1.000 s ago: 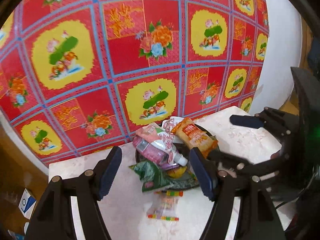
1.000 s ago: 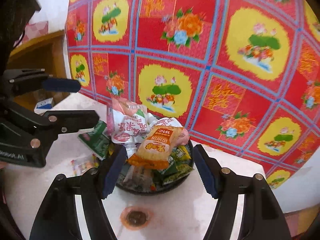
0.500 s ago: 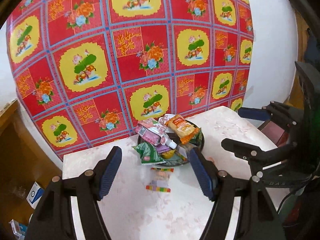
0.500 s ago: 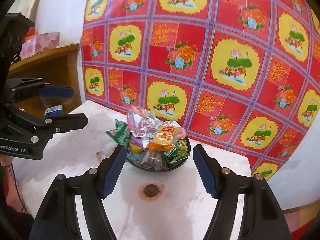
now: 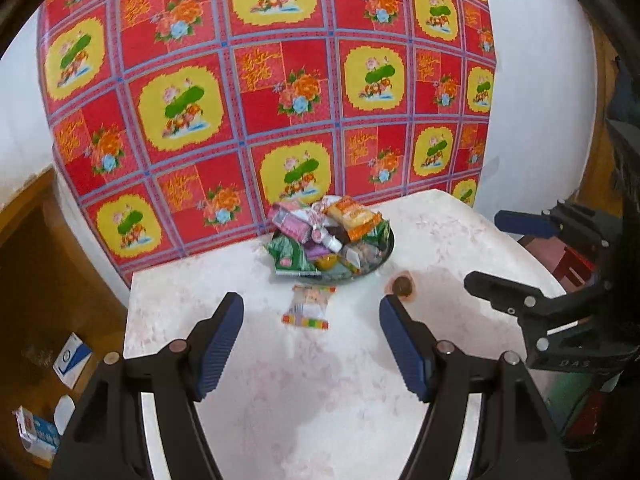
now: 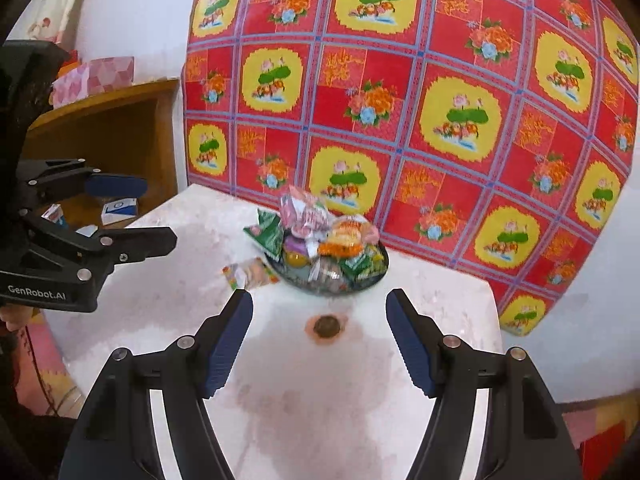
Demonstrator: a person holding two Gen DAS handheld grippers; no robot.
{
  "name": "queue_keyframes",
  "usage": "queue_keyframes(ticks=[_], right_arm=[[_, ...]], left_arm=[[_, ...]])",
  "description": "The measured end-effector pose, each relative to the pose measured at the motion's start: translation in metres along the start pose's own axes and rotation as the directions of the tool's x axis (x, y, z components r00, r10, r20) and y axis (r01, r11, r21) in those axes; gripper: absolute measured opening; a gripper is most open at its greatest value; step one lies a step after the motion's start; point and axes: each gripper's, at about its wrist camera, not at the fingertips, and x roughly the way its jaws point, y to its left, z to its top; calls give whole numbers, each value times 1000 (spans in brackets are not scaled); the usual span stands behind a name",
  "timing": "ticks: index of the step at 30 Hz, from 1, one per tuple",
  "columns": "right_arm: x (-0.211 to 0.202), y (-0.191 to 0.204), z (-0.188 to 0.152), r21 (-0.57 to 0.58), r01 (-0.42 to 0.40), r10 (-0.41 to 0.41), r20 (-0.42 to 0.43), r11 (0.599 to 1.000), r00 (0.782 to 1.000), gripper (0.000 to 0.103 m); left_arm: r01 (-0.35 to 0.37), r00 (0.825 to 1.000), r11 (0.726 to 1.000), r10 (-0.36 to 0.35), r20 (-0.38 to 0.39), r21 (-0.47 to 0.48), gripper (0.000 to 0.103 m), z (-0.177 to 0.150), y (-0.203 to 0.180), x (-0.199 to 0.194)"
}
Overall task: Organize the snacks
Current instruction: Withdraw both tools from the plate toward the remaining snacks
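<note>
Both grippers are drawn back from the snacks since the earlier frames, so that the pile, formerly framed close between the jaws, now appears small and well ahead of them. Left gripper [image 5: 311, 334]: jaws are held wide, with nothing between the blue ribbed pads. Right gripper [image 6: 319, 330]: jaws are likewise held wide and empty.

One small clear packet with a rainbow-striped edge [image 5: 307, 307] is seen lying flat on the white marbled tabletop [image 5: 304, 400], just short of the dish and directly ahead of the left gripper; its long axis is aligned roughly with that gripper's pointing line. From the right wrist view the same packet [image 6: 249, 273] is displaced to the left of the jaws, so the left gripper is judged the nearer and better placed.

Beyond it, the dark round dish [image 6: 374, 276] is heaped with mixed snack wrappers: a green foil pouch [image 5: 289, 256] overhanging the near-left rim and an orange packet [image 5: 352, 216] on top. A rusty round spot on the tabletop [image 6: 326, 326] is seen between the right gripper and the dish. No obstacle is seen between the left gripper and the loose packet. A red and yellow floral cloth [image 5: 260, 92] is hung behind the table.
</note>
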Motion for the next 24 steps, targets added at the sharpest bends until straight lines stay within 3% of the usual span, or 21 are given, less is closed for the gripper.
queue_keyframes(ticks=[13,24], right_arm=[[-6,17,-38,9,-7,7,-42,1000,999,71],[22,12,-64,57,-14,21,-131,998,991,71]], left_arm=[[-21,999,1000,20,-27,-20,74,-38,1,4],[-20,996,1000,18,-92,-13,74,-68,-8,28]])
